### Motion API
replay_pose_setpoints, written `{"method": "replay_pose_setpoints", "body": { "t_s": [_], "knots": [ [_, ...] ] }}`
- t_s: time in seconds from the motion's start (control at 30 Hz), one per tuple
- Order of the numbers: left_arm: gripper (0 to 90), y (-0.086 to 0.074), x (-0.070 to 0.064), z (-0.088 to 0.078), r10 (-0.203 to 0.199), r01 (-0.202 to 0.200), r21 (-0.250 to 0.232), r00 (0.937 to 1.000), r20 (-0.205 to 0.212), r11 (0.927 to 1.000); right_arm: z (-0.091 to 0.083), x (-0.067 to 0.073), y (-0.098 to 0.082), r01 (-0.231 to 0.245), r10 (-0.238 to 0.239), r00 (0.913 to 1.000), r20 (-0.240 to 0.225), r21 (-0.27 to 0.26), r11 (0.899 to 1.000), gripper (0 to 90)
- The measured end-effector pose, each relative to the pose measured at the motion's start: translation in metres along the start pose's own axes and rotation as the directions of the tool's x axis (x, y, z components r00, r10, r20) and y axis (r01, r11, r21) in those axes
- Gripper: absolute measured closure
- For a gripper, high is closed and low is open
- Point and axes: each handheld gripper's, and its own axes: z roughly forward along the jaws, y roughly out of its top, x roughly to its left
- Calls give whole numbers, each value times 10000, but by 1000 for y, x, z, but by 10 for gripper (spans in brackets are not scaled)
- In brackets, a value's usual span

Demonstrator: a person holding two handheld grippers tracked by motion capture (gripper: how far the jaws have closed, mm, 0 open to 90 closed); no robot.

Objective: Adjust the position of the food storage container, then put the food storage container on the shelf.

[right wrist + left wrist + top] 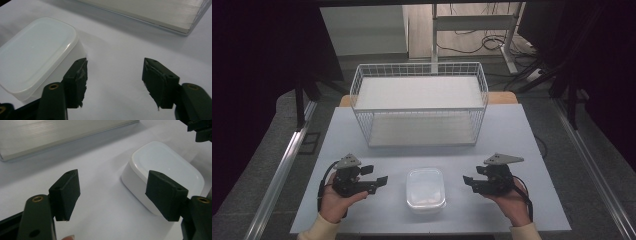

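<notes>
A grey floor (pixel 277 125) surrounds the pale table (pixel 512 130) (cables (pixel 472 45) trail beyond), with dark curtains (pixel 257 60) on both sides.

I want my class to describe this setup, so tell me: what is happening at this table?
A person sits at a white table with a tool in each hand. The left tool and right tool are both open and held either side of a lidded white plastic container, touching nothing. Behind it stands an empty white wire basket. Nothing is being gripped at this moment.
</notes>
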Motion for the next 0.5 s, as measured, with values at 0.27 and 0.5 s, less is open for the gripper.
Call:
{"method": "replay_pose_setpoints", "body": {
  "t_s": [0.27,0.5],
  "knots": [
    [294,-1,-1,1,-170,166,198,9996,214,9997,-1,5,2,132,-140,9996,-254,-337,9993,337],
    [289,3,-6,1,-407,401,165,9985,359,9991,-2,13,6,-224,191,9976,-659,-492,9985,337]
  ]
}}
